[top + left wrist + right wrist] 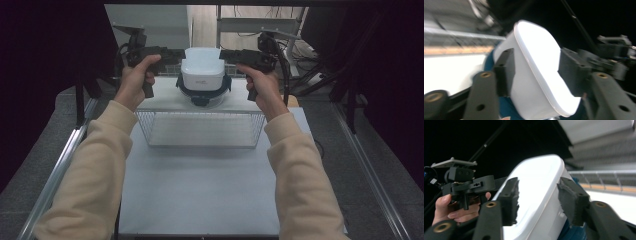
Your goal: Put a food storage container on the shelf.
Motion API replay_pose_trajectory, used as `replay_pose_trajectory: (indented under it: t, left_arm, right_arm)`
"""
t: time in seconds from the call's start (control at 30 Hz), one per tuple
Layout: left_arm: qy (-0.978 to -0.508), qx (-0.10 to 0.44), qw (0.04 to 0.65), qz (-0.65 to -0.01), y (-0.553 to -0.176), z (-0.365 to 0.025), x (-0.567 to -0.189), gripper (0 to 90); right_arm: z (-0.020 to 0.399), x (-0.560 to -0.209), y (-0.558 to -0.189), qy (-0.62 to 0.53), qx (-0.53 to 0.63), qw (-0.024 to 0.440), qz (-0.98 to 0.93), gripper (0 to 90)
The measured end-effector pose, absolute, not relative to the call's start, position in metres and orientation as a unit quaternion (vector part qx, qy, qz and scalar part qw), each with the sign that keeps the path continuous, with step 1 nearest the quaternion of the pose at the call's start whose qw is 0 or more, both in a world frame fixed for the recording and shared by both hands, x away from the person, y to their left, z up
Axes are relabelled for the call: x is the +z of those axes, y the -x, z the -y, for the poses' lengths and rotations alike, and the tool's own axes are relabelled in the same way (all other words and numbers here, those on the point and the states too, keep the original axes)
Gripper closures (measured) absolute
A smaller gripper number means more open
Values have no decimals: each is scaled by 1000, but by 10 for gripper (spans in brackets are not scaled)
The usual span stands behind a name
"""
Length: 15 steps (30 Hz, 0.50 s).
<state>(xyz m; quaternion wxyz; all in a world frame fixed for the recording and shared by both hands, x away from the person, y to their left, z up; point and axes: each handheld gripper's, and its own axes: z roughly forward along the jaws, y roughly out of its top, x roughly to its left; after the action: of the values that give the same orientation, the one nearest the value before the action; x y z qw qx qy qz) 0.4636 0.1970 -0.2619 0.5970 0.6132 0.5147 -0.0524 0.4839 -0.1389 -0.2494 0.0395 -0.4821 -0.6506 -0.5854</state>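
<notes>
- The white table (200, 195) is carrying a wire basket (200, 129) near its far end.
- Just behind the basket, a white box-shaped appliance (202, 74) is sitting on its dark blue base (200, 95).
- The left gripper (172, 56) is straddling the appliance's left side, jaws released, pads seemingly not pressing.
- The right gripper (227, 56) is straddling the right side, likewise released.
</notes>
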Motion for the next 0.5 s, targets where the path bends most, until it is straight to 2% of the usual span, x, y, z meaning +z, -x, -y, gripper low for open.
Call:
replay_pose_trajectory:
  t: [0.07, 0.23, 0.5]
  left_arm:
    - [-621, -24, 601, -502, -452, -199, -256, 386]
    - [-652, 16, 600, -462, -408, -206, -255, 345]
    - [-679, 76, 590, -431, -325, -212, -296, 325]
  right_arm:
    - [145, -244, -472, 461, -599, 5, 655, 440]
    - [166, -242, -432, 390, -609, -55, 689, 369]
    - [205, -274, -366, 345, -585, -108, 726, 311]
